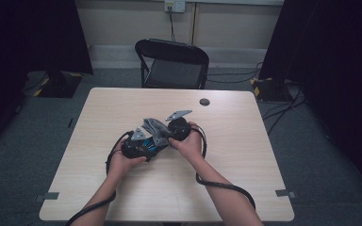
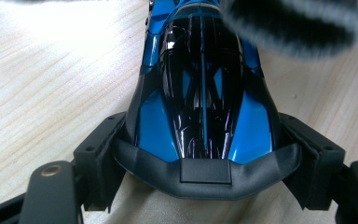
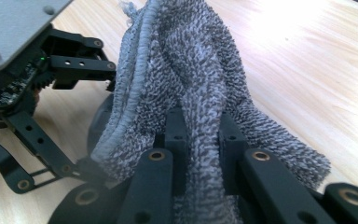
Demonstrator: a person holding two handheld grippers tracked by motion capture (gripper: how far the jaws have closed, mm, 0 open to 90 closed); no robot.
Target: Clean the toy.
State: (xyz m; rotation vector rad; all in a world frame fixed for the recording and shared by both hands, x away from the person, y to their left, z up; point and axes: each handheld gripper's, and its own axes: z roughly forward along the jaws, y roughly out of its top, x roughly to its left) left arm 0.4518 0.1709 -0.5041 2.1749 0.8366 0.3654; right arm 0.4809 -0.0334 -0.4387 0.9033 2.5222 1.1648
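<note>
A glossy blue and black toy car [image 2: 200,88] sits nose-away on the wooden table, and my left gripper [image 2: 205,158] is shut on its rear end, one jaw on each flank. From above, the toy car [image 1: 146,147] shows as a dark shape under the left gripper [image 1: 139,141]. My right gripper [image 3: 200,140] is shut on a bunched grey towelling cloth [image 3: 186,79], which drapes over the car. That cloth [image 1: 154,129] lies between the two hands, with the right gripper [image 1: 172,132] just right of it. Grey cloth [image 2: 293,23] hangs over the car's front.
The light wooden table [image 1: 235,141] carries a small dark round disc [image 1: 204,101] near its far edge. A black folding chair [image 1: 172,63] stands behind the table. Cables trail from both grippers along the forearms. Dark curtains flank the room.
</note>
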